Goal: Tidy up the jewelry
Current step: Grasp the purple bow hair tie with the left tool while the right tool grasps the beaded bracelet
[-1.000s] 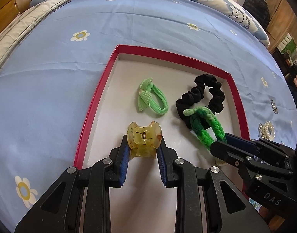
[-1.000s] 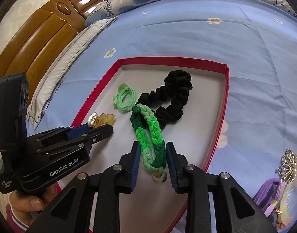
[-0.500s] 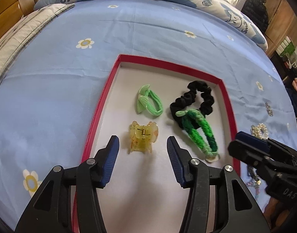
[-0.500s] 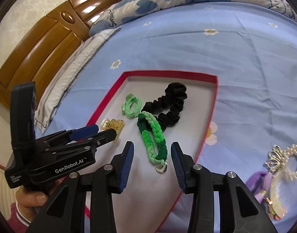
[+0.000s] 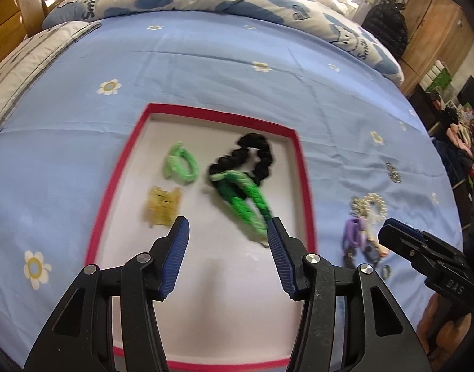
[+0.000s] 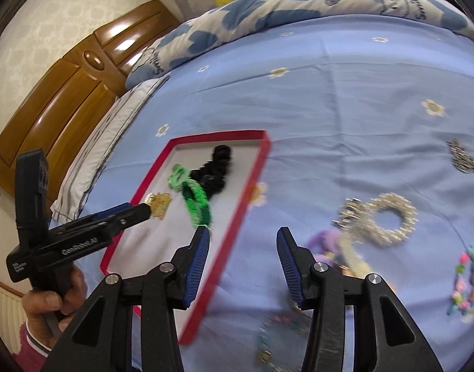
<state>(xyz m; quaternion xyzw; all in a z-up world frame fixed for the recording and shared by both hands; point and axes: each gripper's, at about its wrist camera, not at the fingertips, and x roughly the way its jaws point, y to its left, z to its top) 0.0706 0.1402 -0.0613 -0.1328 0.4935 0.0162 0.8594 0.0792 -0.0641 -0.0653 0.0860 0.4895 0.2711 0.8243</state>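
Jewelry and hair pieces lie split between a red-rimmed tray [image 5: 305,167] and the blue flowered bedsheet [image 5: 205,62]. Inside the tray, seen from the left wrist camera, a light green hair tie [image 5: 181,167] sits at about 11 o'clock from the tray's middle, a black scrunchie [image 5: 252,155] at 1 o'clock, and a green braided band [image 5: 246,201] overlaps the scrunchie's near end and runs toward 4 o'clock. A yellow claw clip [image 5: 162,207] rests at 9 o'clock, just beyond the left gripper [image 5: 227,232], whose jaws are spread wide with nothing between them, hovering over the tray's white floor. The right gripper [image 6: 243,238] likewise has its jaws wide apart and empty, held above the sheet just past the tray's right rim, with its left finger [image 6: 199,254] over the tray's edge near the end of the braided band. On the sheet at 2 o'clock from that gripper lie a pearl ring-shaped piece [image 6: 392,217] and beside it a purple hair tie [image 6: 326,241], blurred. A silver sparkly piece [image 6: 461,156] sits farther off at 1 o'clock, and a string of colored beads [image 6: 466,285] lies at 3 o'clock. Another beaded piece [image 6: 277,338] lies low between the gripper's arms, too blurred to identify.
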